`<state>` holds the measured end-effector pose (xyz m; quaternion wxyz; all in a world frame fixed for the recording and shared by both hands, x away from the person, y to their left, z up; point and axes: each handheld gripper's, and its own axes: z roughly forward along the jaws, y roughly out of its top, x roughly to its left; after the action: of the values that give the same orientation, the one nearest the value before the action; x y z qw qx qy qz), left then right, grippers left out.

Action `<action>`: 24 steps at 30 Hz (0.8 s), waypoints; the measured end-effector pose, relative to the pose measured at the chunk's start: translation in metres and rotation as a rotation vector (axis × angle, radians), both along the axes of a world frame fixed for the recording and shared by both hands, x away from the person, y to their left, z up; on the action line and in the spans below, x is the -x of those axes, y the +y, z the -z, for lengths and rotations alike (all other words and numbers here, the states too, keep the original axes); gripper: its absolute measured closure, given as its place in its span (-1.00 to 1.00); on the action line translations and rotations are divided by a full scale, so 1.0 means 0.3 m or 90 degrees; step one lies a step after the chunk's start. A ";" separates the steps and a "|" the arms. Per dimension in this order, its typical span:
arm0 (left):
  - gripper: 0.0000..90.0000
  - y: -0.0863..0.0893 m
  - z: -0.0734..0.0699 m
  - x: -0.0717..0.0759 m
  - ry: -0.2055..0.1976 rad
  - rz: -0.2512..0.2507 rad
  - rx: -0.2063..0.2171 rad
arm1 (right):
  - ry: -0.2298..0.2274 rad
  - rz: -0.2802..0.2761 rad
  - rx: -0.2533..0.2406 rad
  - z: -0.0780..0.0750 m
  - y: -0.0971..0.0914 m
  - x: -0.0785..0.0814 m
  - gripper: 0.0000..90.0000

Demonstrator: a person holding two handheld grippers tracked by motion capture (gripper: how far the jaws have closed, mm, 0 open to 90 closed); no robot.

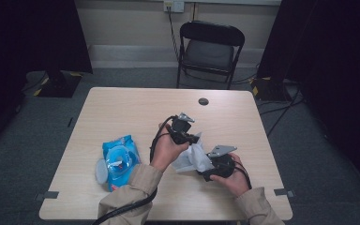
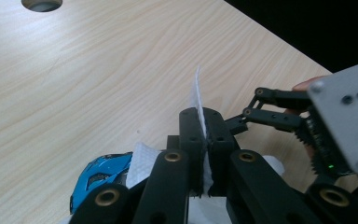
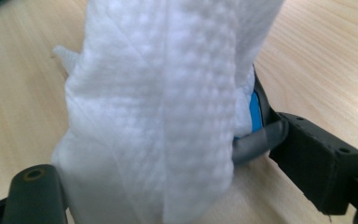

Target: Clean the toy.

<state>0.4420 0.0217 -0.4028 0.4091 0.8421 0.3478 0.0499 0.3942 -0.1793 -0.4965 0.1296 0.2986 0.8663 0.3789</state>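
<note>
Left gripper point(image 1: 191, 138) is clamped on a white wet wipe point(image 1: 193, 157), jaws pressed together with the sheet's edge sticking up between them. The wipe hangs above the table point(image 1: 122, 108), between both grippers. Right gripper point(image 1: 205, 169) is spread wide, wipe draped between its jaws, pads apart from it. Blue wipes pack point(image 1: 118, 161) lies left, lid flipped open.

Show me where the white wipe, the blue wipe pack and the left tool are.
white wipe point(image 3: 168, 116), right gripper view, middle of the embossed sheet.
blue wipe pack point(image 1: 119, 161), high view, its top face.
left tool point(image 2: 206, 133), left gripper view, between its shut tips.
</note>
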 end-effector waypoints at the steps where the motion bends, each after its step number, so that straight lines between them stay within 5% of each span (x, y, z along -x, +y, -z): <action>1: 0.95 0.003 0.006 -0.001 -0.001 -0.002 -0.004 | -0.002 0.002 -0.005 -0.002 -0.006 0.003 -0.63; 11: 0.83 0.022 0.069 0.010 0.007 -0.018 -0.034 | 0.001 -0.001 0.007 0.015 -0.020 0.009 -0.62; 19: 0.29 0.043 0.117 0.022 0.001 -0.053 -0.043 | 0.004 -0.006 0.003 0.022 -0.020 0.008 -0.62; 24: 0.03 0.052 0.134 0.049 0.000 -0.035 -0.036 | 0.004 -0.007 -0.001 0.024 -0.021 0.007 -0.60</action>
<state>0.4273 0.0373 -0.4431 0.3835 0.8434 0.3694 0.0715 0.3920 -0.1854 -0.5038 0.1246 0.2953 0.8680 0.3792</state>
